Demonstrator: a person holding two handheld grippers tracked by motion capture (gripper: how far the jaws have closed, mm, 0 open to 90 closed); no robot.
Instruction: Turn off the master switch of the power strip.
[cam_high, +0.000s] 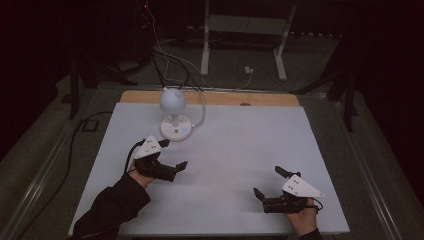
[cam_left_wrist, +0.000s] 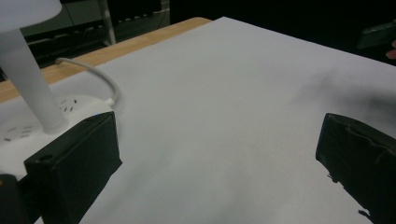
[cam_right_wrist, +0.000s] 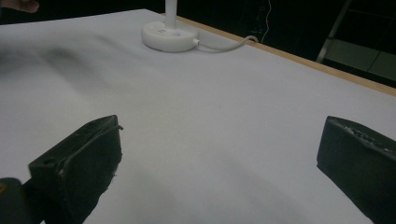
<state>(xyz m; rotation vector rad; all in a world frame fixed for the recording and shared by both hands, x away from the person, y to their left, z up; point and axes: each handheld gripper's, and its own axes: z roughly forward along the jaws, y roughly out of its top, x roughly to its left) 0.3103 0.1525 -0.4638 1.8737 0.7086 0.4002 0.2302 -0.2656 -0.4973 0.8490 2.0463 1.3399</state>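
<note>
Left gripper (cam_high: 175, 154) hovers with jaws spread wide and empty, just beside the round base of the small white desk lamp with ball-shaped head (cam_high: 173, 101), at the far left of the white table sheet (cam_high: 240, 145). Right gripper (cam_high: 269, 182) is also wide apart, empty, well away from the lamp.

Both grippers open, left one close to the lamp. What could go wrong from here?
1. The left hand-held gripper is open right beside the white desk lamp with a round base and globe head; a careless approach could nudge the top-heavy lamp over.
2. The lamp's white cable loops over the white table sheet behind the base; a jaw could snag it and drag the lamp.
3. The scene is dim, so the base's small controls are hard to make out; a press could miss.
</note>
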